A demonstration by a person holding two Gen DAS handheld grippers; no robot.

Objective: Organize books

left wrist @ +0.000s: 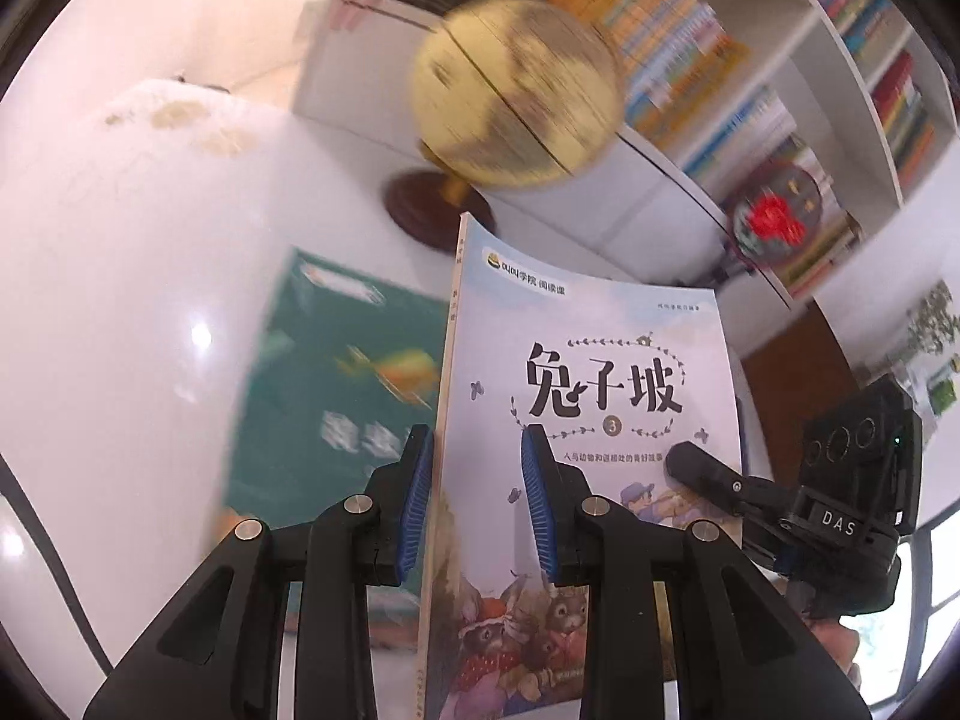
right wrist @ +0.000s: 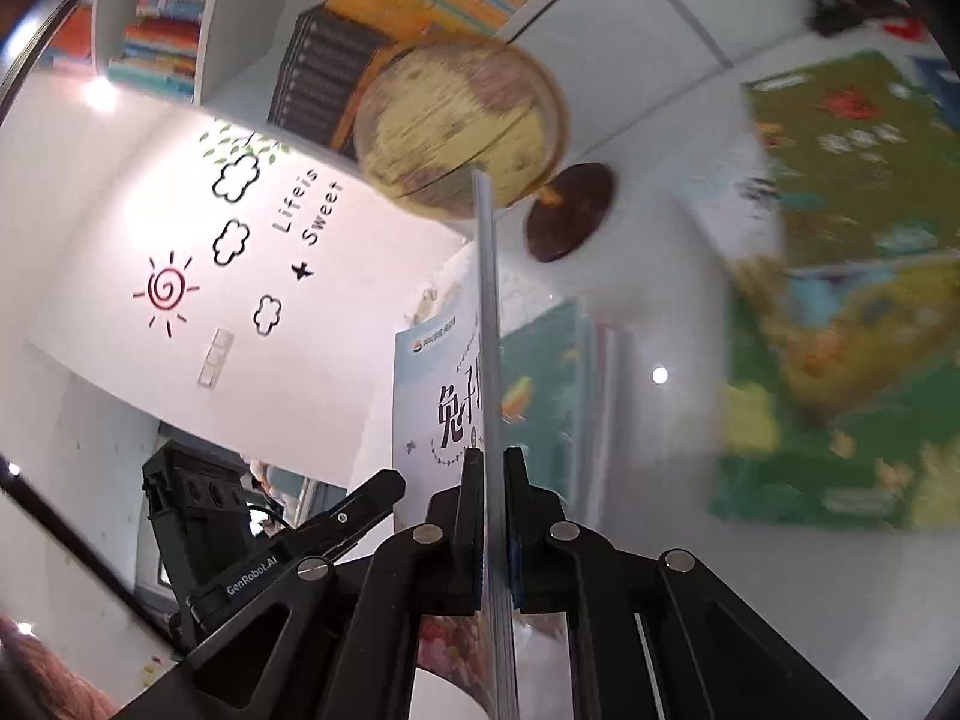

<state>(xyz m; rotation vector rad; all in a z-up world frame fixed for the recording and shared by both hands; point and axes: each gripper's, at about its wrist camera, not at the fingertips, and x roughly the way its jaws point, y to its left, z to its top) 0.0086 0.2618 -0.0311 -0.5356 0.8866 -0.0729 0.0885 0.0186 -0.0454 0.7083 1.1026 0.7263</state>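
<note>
Two grippers share the pale blue book (left wrist: 588,396), raised before the globe (left wrist: 516,90): its spine is straddled by the left gripper (left wrist: 477,498), its edge pinched by the right gripper (right wrist: 493,516), presumably for steadiness.

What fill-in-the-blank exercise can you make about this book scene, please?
The right gripper holds a light-blue book with shut jaws; its cover shows the circled number ___.
Behind it stands a yellowish ___ on a dark base.
The wall lettering reads Life is ___.
Missing: 3; globe; Sweet.
</note>
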